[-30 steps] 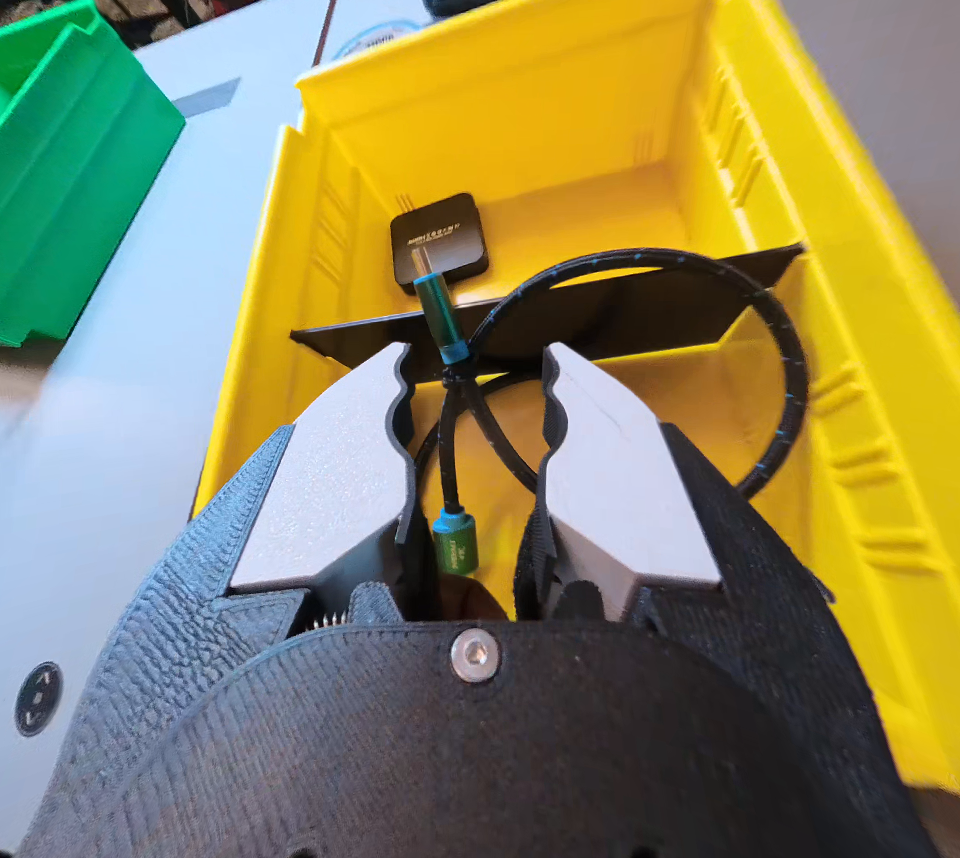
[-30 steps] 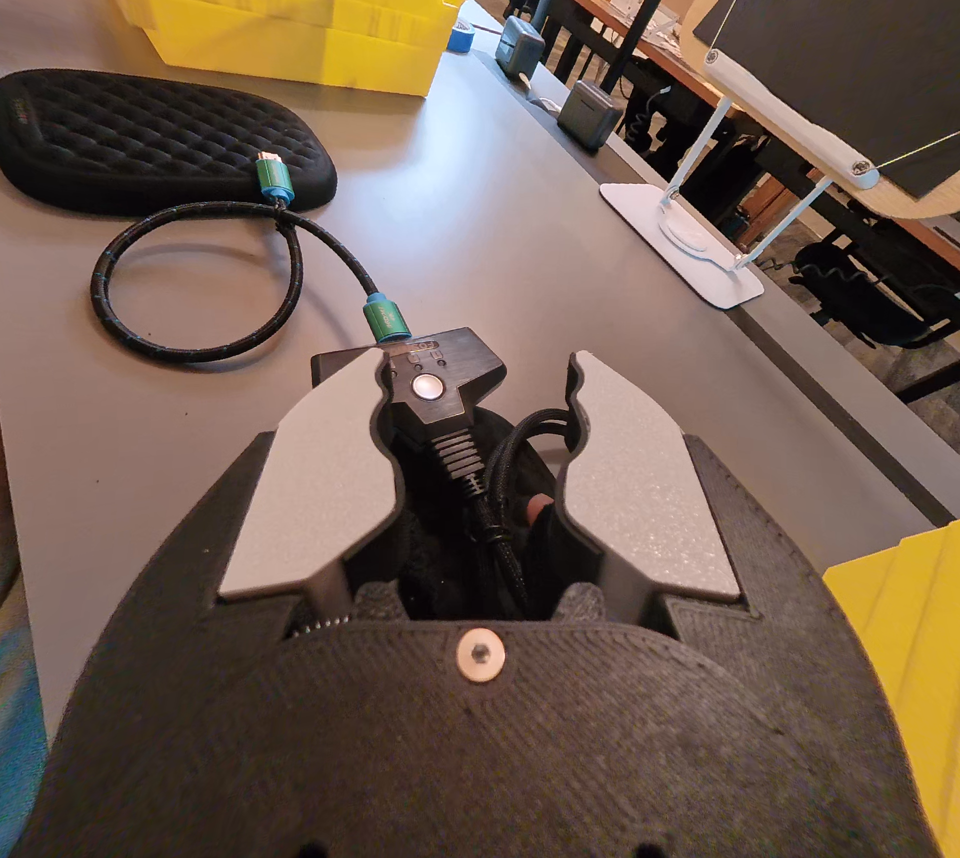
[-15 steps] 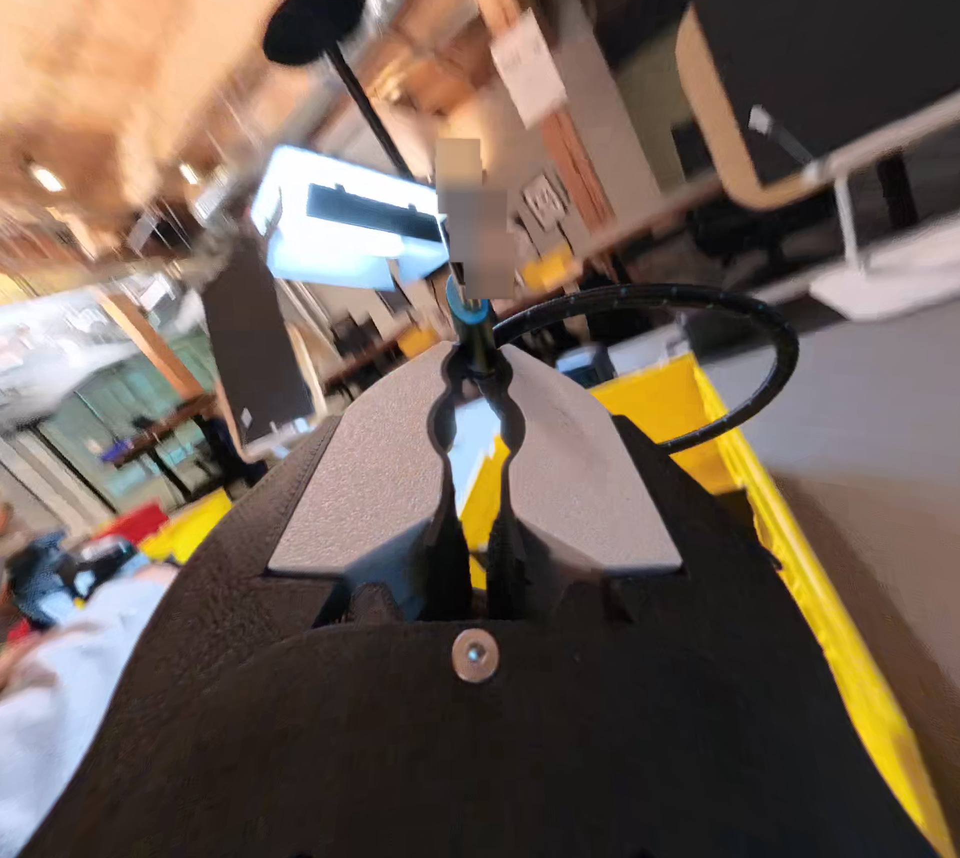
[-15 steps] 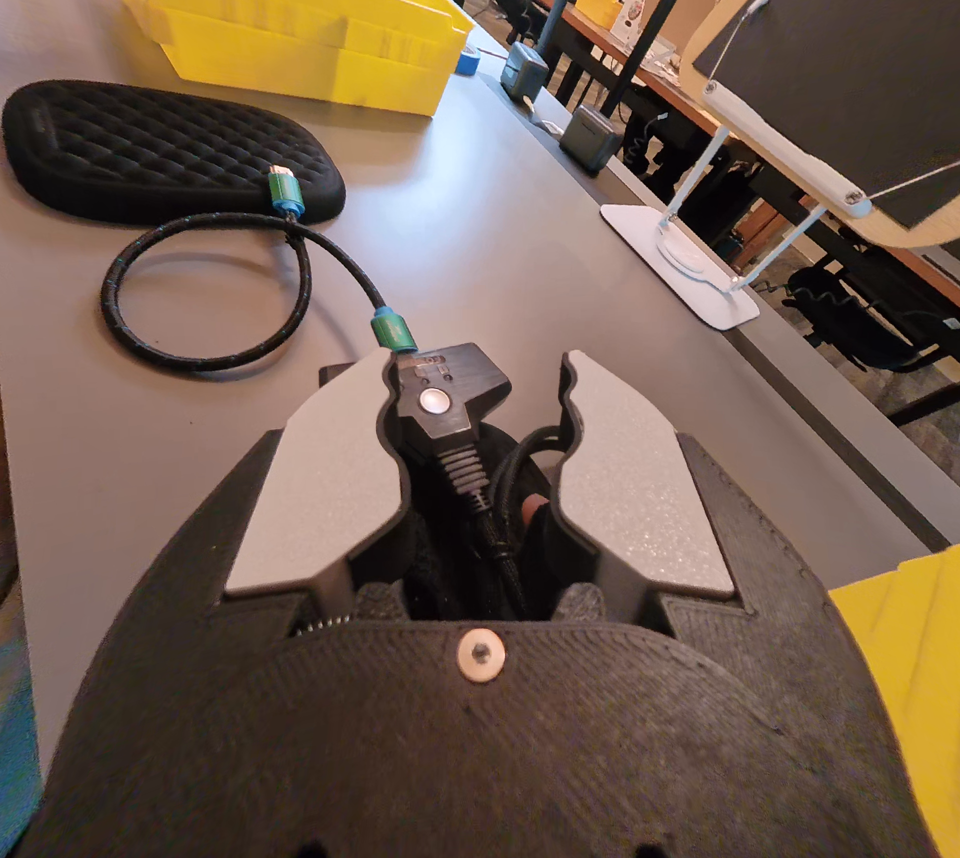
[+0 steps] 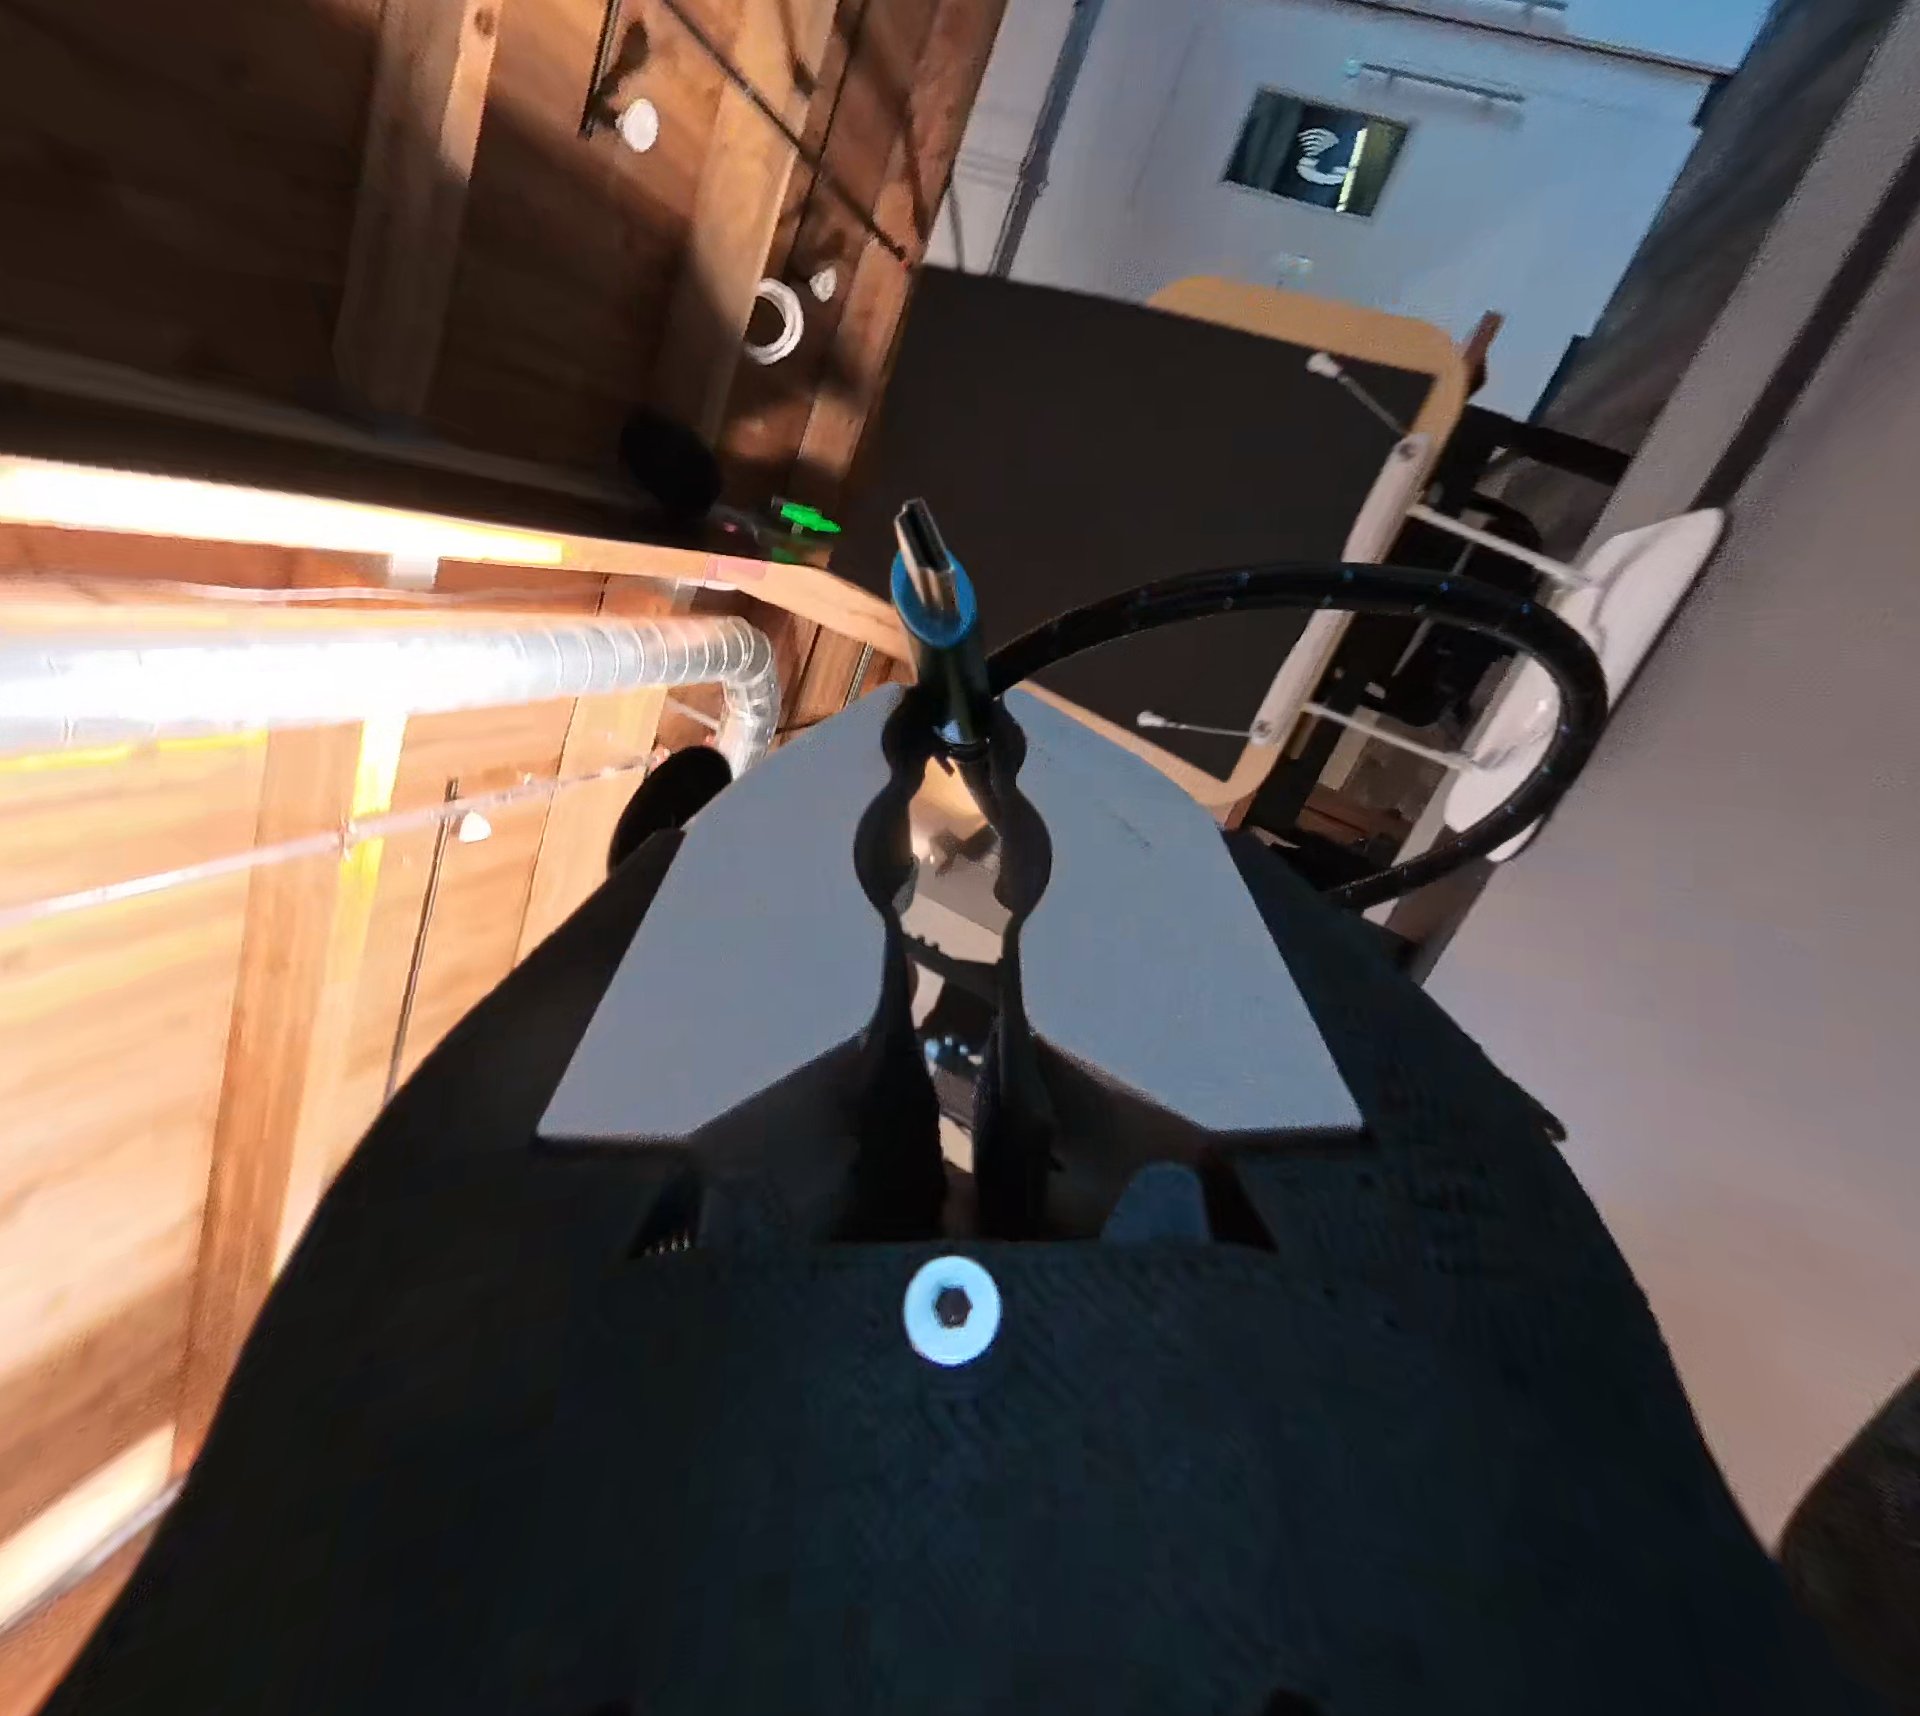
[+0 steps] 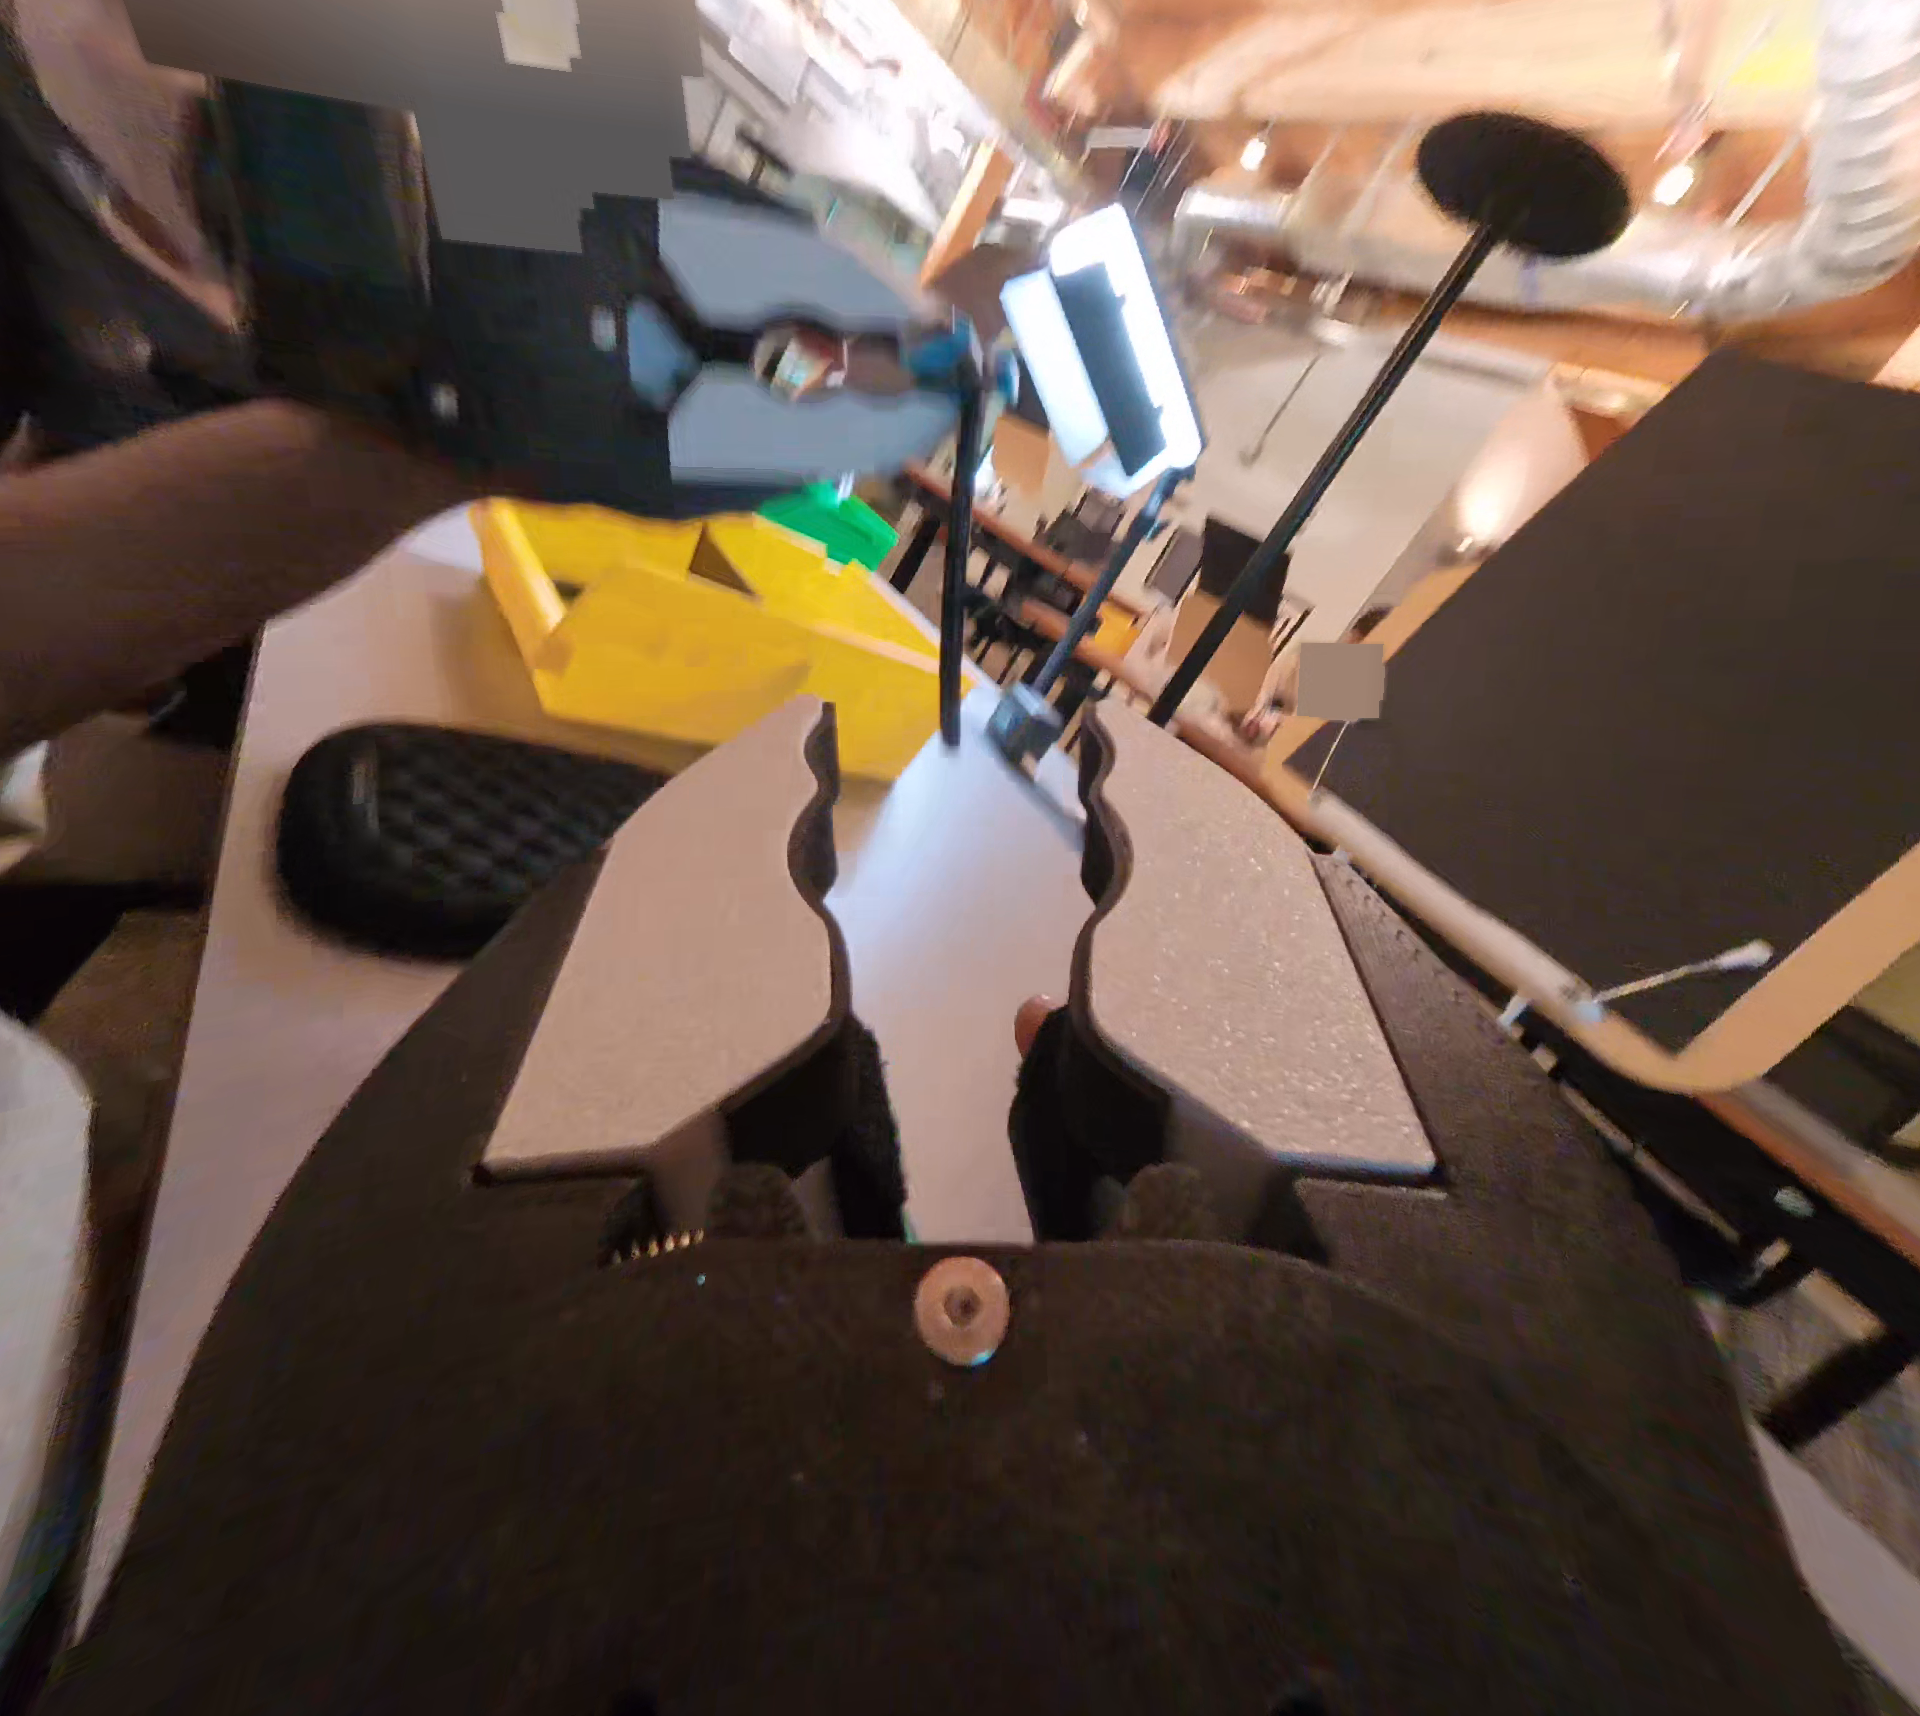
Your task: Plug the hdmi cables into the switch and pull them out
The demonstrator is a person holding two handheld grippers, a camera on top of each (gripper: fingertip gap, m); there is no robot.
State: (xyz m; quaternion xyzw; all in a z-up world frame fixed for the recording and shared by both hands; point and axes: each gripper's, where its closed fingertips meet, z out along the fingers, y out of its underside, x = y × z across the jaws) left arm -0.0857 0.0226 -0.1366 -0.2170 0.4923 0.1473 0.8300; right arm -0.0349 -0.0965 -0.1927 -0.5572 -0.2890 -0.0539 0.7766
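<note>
We have the left gripper (image 5: 954,736) clamped on the HDMI cable (image 5: 1434,627) just behind its blue-green plug (image 5: 935,601). The metal tip points away toward twelve o'clock. The grip sits low on the plug body, which we judge leaves the connector end free to enter a port. The rest of the black braided cable arcs out toward three o'clock and curls back down past our fingers (image 5: 1174,918). This camera looks at wooden ceiling beams and a silver duct (image 5: 416,658), so the gripper is lifted and tilted well off the table.

Our right gripper (image 6: 954,793) is parted and holds nothing; grey table (image 6: 956,918) shows through the gap. At about ten o'clock in its view the left gripper (image 6: 935,383) appears, blurred, with the cable hanging straight down from it. The yellow bin (image 6: 707,627) lies beyond at eleven o'clock, the black quilted pad (image 6: 436,825) at nine.

The switch is in neither view, so we cannot say where it lies. With the right claw free, we judge it is meant to steady the switch while the left brings the plug in.
</note>
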